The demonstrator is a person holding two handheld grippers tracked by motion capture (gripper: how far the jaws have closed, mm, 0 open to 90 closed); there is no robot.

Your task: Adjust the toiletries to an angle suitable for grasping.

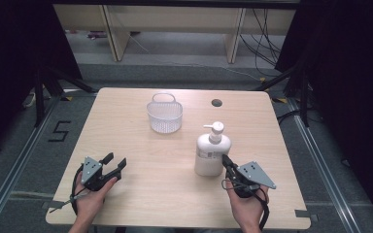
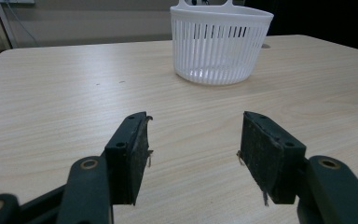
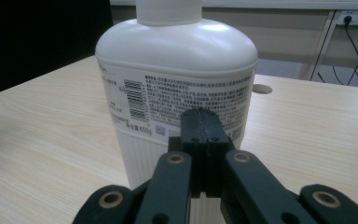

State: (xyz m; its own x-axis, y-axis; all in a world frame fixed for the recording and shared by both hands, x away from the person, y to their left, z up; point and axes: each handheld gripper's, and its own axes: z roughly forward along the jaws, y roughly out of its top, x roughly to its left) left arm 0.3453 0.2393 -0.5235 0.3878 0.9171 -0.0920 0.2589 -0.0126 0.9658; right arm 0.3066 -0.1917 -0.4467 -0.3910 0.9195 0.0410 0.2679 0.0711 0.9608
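A white pump bottle (image 1: 211, 153) stands upright right of the table's middle, its printed label (image 3: 177, 105) facing the right gripper view. My right gripper (image 1: 226, 161) is shut with nothing between its jaws, its tips just short of the bottle's lower right side (image 3: 200, 116). A white slatted basket (image 1: 164, 115) with a handle sits toward the far middle and looks empty in the left gripper view (image 2: 220, 44). My left gripper (image 1: 115, 161) rests near the front left, jaws wide open over bare wood (image 2: 193, 135), well short of the basket.
The light wooden table (image 1: 126, 131) has a round cable hole (image 1: 216, 103) at the far right. Dark stands and cables flank the table on the floor. A person's hands hold both grippers at the near edge.
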